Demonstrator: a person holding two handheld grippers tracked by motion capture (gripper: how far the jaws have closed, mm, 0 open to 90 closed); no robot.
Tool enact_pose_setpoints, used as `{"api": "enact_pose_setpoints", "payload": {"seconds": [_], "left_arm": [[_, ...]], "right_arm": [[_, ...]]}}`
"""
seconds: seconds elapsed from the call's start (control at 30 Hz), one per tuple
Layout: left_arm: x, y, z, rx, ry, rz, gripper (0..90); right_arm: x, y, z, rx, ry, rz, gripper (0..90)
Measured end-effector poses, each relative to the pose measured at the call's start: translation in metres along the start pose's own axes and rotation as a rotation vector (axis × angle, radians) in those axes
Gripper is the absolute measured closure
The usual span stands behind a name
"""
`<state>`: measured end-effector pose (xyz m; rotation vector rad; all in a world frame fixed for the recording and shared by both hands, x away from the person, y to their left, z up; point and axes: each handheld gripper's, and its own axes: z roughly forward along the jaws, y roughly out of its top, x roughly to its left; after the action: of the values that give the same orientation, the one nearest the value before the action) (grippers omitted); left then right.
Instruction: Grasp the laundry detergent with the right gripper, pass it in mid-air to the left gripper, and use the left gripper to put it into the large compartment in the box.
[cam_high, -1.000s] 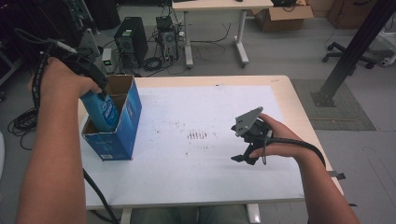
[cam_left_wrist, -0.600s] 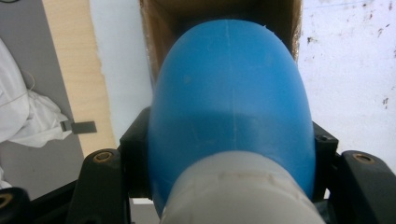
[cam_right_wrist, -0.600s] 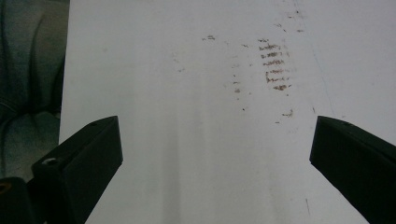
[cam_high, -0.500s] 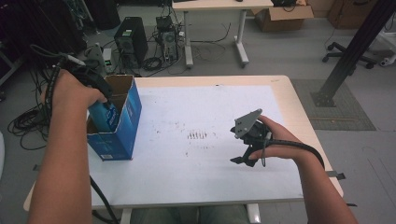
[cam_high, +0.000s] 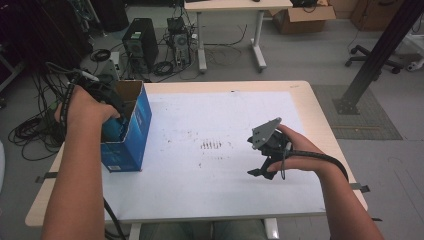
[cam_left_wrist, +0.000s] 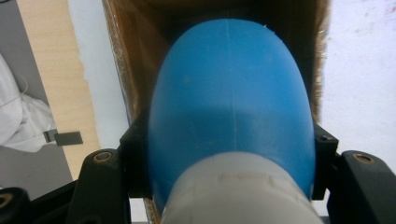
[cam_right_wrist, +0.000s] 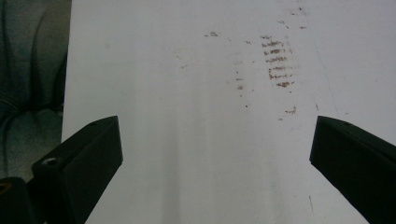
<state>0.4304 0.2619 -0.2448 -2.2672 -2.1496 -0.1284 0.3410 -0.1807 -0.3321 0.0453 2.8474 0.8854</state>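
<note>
A blue object with a rounded end and a whitish base (cam_left_wrist: 231, 102) is clamped between the jaws of my left gripper (cam_left_wrist: 229, 158). Its rounded end points into an open blue cardboard box (cam_high: 131, 135) with a brown inside (cam_left_wrist: 135, 42). In the high view my left gripper (cam_high: 102, 95) reaches down into the top of the box at the table's left side, and the blue object (cam_high: 111, 131) is partly inside. My right gripper (cam_high: 264, 164) rests low over the white sheet at the right, open and empty (cam_right_wrist: 215, 149).
The white sheet (cam_high: 210, 195) covers the wooden table and has brown scuff marks (cam_high: 212, 145) in the middle. The table's left edge lies close to the box. Behind the table, on the floor, are a computer tower (cam_high: 139, 47), cables and another desk (cam_high: 230, 10).
My left hand has come down and lowered the blue object deeper into the box. The right gripper has stayed where it was.
</note>
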Motion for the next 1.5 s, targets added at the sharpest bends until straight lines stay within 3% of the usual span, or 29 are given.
{"api": "enact_pose_setpoints", "payload": {"seconds": [0.7, 1.5], "left_arm": [[-0.001, 0.004, 0.034, 0.033, -0.024, -0.005, 38.4], [0.006, 0.003, 0.042, 0.031, -0.043, -0.004, 38.0]], "right_arm": [[-0.001, -0.004, 0.004, 0.006, 0.008, 0.006, 2.6], [0.002, -0.004, 0.006, 0.007, 0.013, 0.01, 2.7]]}}
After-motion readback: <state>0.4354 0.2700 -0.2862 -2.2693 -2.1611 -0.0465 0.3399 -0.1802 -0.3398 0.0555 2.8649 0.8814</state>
